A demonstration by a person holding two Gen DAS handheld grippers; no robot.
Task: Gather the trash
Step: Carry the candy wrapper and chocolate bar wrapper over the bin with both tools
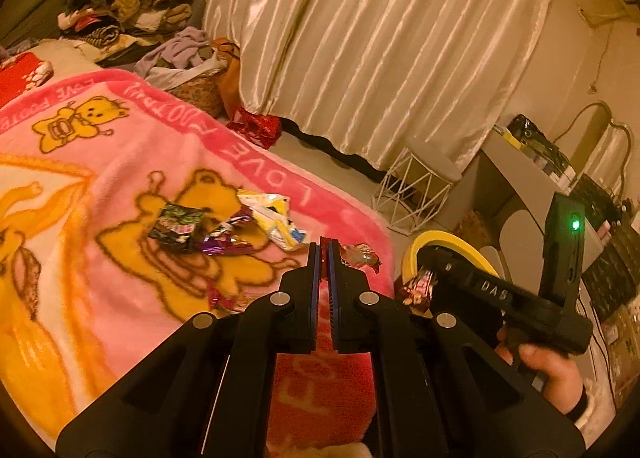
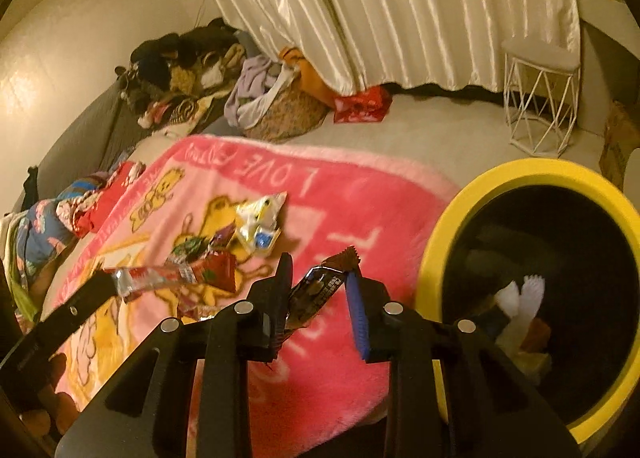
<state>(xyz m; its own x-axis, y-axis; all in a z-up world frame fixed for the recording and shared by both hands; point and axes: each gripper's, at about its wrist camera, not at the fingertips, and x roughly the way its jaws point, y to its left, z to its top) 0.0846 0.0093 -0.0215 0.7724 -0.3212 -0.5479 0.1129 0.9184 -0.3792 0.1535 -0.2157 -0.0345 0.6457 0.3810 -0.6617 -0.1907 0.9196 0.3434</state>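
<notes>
Brown wrapper (image 2: 320, 290) sits crosswise between the right gripper's (image 2: 318, 282) jaws, pinched there, its crimped end poking above the tips. Right of those jaws: yellow-rimmed bin (image 2: 448, 225), trash inside. Left gripper (image 1: 324, 254) jaws closed on a red wrapper (image 2: 176, 276). Ahead of both jaws, loose wrappers (image 1: 224, 227) lie in a cluster on the pink blanket (image 1: 120, 161).
</notes>
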